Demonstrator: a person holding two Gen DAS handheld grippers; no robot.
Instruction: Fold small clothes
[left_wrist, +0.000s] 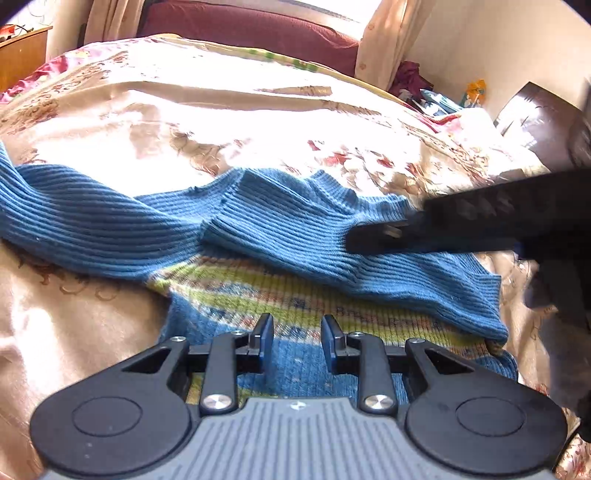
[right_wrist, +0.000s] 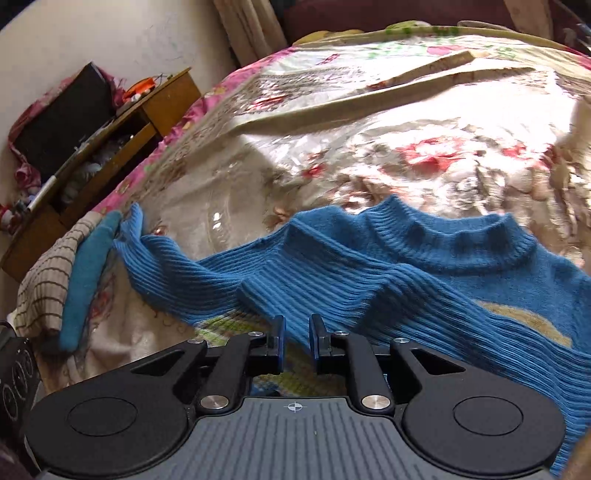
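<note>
A bed (left_wrist: 229, 110) with a shiny flowered cover fills both views. Across the middle of each frame lies a blue ribbed sweater (left_wrist: 110, 229), its striped body at the lower centre and one sleeve folded over it, the other stretching off to the left. A wooden cabinet (right_wrist: 122, 122) stands at the upper left of the right wrist view. The left gripper (left_wrist: 297, 341) sits low over the striped part, jaws apart, holding nothing. The right gripper (right_wrist: 297, 338) hovers over the folded sleeve, jaws slightly apart and empty.
</note>
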